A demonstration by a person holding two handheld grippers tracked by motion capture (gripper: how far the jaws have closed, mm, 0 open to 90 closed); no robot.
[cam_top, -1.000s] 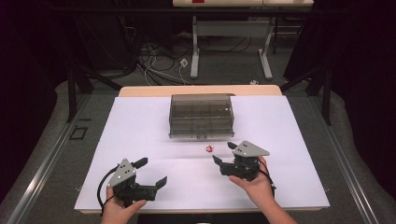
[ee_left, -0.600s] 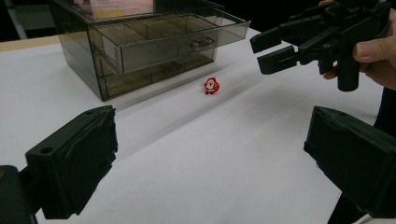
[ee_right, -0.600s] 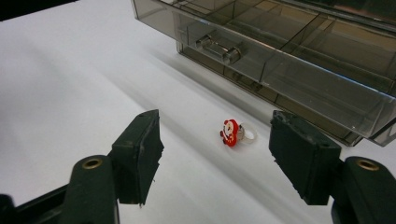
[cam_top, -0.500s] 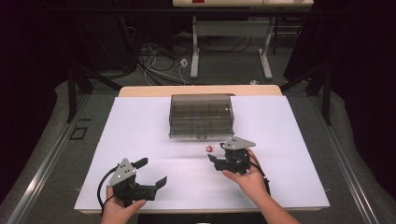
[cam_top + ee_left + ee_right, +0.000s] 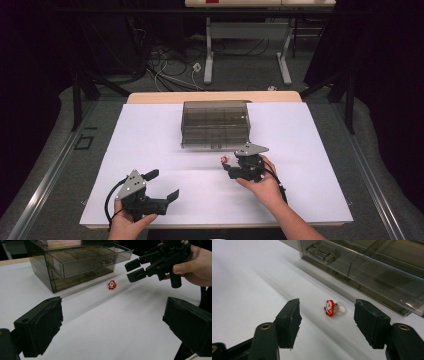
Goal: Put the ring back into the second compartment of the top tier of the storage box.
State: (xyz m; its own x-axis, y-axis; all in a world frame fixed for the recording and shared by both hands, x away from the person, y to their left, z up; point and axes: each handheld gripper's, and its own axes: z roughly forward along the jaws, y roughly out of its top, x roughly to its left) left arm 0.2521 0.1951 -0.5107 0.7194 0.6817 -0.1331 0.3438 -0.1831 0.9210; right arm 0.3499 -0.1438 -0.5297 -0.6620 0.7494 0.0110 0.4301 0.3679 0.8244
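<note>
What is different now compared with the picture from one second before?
The right gripper has moved left toward the small red ring, and its jaws have been closing; they now stand on either side of the ring without touching it. Nothing was gripped or released. The left gripper, the ring and the drawer box stayed in place.

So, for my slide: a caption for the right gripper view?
Open right gripper nears a small red ring before the clear drawer box.
</note>
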